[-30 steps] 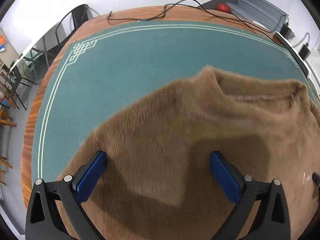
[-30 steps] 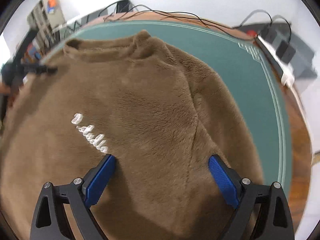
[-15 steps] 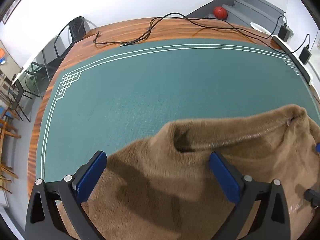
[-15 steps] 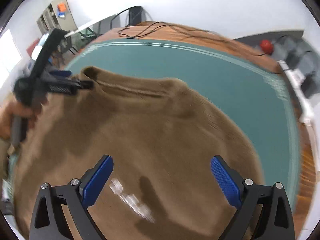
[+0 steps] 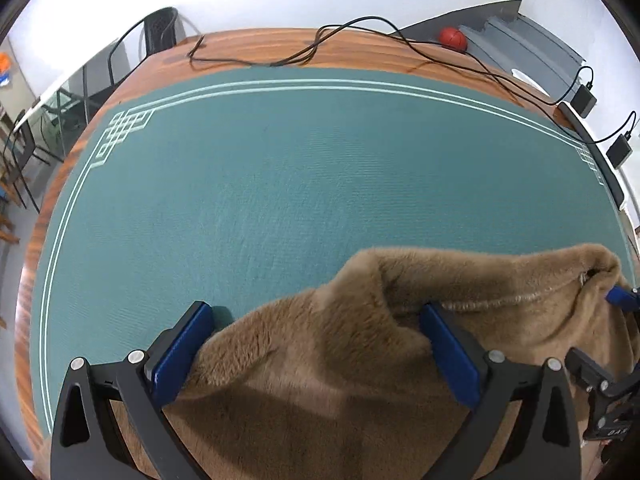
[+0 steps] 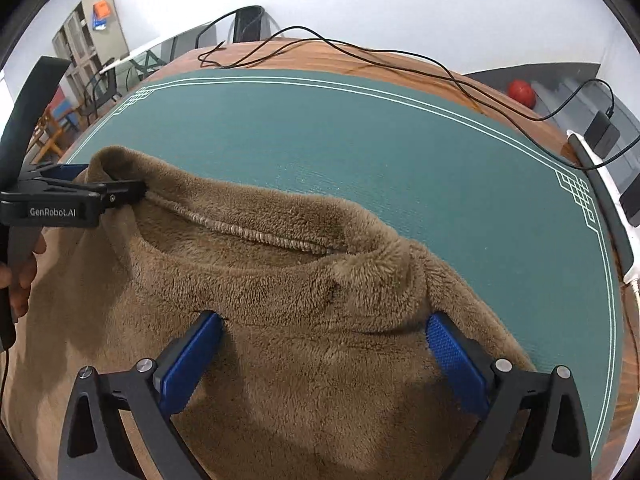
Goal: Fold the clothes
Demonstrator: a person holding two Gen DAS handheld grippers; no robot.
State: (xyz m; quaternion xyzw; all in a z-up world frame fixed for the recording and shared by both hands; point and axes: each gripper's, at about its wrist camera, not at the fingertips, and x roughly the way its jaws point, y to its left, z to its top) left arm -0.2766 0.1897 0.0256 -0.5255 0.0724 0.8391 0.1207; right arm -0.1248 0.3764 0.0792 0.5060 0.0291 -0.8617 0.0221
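Left claw (image 5: 316, 354), right claw (image 6: 320, 358): agape.

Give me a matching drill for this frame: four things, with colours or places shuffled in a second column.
Things:
1. sweater
2. mat
3. ball
4. cable

Colour or place:
A. red, on the floor beyond the table
B. teal with a white line border
C. black, on the bare wood at the far edge
D. brown and fuzzy, near side of the mat

Pairs: 1-D, 2-B, 3-A, 4-C
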